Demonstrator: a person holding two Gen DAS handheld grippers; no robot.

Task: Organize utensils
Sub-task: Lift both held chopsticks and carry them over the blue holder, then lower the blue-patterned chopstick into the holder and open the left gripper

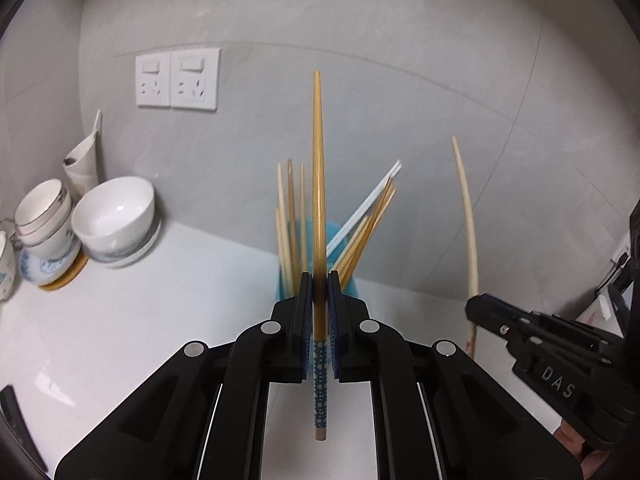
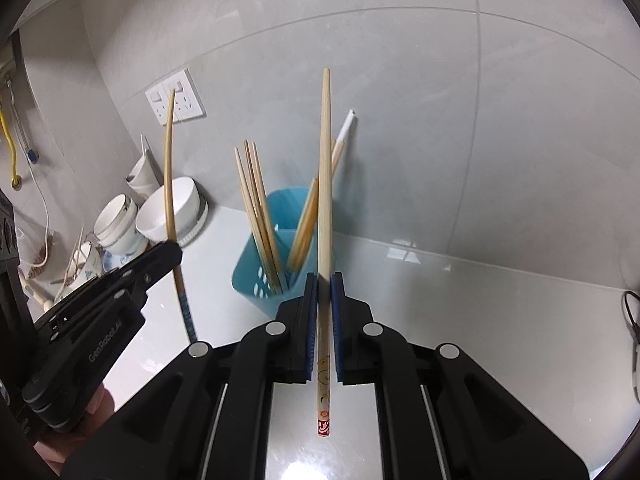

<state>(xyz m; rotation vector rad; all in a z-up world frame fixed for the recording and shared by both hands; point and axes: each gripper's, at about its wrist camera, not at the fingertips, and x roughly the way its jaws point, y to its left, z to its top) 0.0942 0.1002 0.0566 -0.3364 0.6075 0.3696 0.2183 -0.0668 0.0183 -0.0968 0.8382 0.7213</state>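
My left gripper (image 1: 319,280) is shut on a golden-brown chopstick (image 1: 318,184) with a blue dotted end, tip pointing up. My right gripper (image 2: 324,280) is shut on a pale wooden chopstick (image 2: 325,168) with a printed red end, also tip up. Straight ahead a blue plastic holder (image 2: 280,220) stands on the white counter against the wall, with several wooden chopsticks (image 2: 256,200) and a white one in it. In the left wrist view the holder (image 1: 352,284) is mostly hidden behind my fingers. Each gripper shows in the other's view: right gripper (image 1: 472,308) with its pale chopstick (image 1: 466,220), left gripper (image 2: 174,254) with its chopstick (image 2: 170,176).
White bowls (image 1: 116,216) and stacked cups (image 1: 44,212) on plates sit in the left corner of the counter (image 2: 460,320). A double wall socket (image 1: 178,78) is on the grey tiled wall. A dark cable (image 2: 632,316) lies at the far right edge.
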